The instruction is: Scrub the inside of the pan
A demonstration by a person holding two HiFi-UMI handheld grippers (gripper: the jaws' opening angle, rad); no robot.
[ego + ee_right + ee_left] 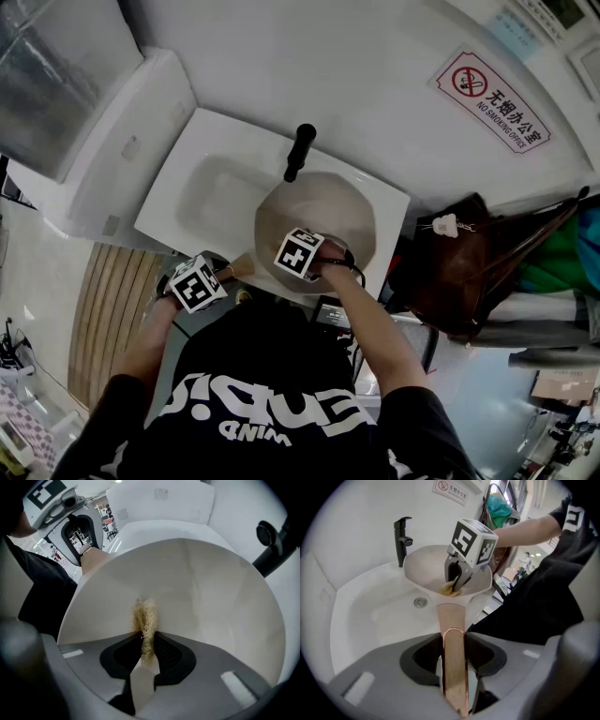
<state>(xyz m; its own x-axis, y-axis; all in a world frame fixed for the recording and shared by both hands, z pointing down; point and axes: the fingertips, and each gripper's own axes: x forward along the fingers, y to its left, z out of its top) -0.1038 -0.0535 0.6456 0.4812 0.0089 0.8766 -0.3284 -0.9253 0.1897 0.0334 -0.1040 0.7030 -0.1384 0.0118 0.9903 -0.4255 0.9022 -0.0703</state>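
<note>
- Pan point(323, 211): cream-coloured, round, shallow, with a flat copper-pink handle point(453, 641). It's held over the right part of the white rectangular sink point(192, 197), just below the black tap point(298, 150).
- Left gripper point(454, 660): jaws clamped on the handle, one on each side, carrying the pan from the person's side.
- Right gripper point(147, 656): points down into the pan, jaws closed on a straw-coloured fibre scrubber point(145, 618).
- Scrubber tuft is pressed against the pan's inner surface, on the side nearest the person.
</note>
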